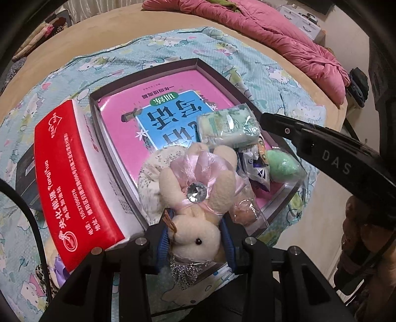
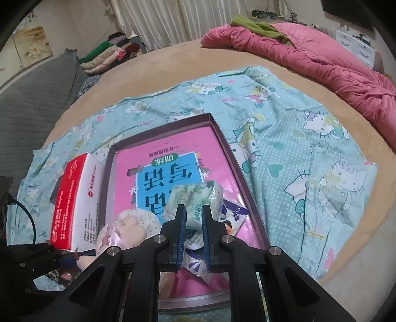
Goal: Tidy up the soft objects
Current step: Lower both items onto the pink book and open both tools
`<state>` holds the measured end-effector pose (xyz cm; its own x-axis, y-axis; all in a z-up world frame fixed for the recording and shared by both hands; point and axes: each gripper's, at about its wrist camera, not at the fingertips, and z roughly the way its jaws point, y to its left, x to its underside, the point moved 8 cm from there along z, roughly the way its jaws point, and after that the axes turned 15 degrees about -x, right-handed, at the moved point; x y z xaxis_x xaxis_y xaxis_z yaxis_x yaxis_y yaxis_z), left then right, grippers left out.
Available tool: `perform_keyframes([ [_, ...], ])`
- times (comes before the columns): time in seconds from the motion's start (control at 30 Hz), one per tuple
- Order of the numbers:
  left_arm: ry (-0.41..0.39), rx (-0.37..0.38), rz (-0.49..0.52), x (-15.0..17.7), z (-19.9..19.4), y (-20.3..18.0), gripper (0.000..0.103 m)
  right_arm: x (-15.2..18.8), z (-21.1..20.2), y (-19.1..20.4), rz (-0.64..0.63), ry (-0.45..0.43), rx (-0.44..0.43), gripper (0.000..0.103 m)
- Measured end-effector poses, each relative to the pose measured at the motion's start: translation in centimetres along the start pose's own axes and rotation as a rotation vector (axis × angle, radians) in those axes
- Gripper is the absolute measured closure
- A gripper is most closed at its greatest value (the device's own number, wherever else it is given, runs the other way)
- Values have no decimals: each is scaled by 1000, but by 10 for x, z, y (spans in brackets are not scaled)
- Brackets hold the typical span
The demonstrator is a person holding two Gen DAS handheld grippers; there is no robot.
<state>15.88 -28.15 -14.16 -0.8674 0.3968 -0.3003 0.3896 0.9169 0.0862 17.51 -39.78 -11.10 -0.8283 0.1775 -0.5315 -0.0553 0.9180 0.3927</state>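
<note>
Bedding fills both views: a tan round bed [image 2: 173, 57] with a blue cartoon-cat sheet [image 2: 297, 138] spread on it; a rumpled pink quilt [image 2: 309, 52] lies at two o'clock, folded clothes [image 2: 109, 54] at eleven, white curtains [image 2: 173, 17] behind. On the sheet sits a shallow dark box tray [image 1: 217, 74] holding a pink book [image 1: 138, 143]; a red and white carton [image 1: 71, 178] stands just beside it at nine o'clock. The left gripper [image 1: 196, 244] pinches a cream plush bunny with a pink bow [image 1: 198, 198] by its head, over the tray's near edge. The right gripper [image 2: 193, 234] is pressed on a pale green tissue pack [image 2: 195, 198], above small snack packets [image 2: 198, 267]; a green soft egg [image 1: 282, 166] lies in the tray at three o'clock.
</note>
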Motion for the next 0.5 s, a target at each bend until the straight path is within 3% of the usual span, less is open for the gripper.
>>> perform_keyframes([
  [0.17,9,-1,12,1,4,-4,64,3,-1,-4,8,3,9,90],
  [0.5,29,7,12,2,10,-8,61,1,-14,-11,57,-28,11,69],
])
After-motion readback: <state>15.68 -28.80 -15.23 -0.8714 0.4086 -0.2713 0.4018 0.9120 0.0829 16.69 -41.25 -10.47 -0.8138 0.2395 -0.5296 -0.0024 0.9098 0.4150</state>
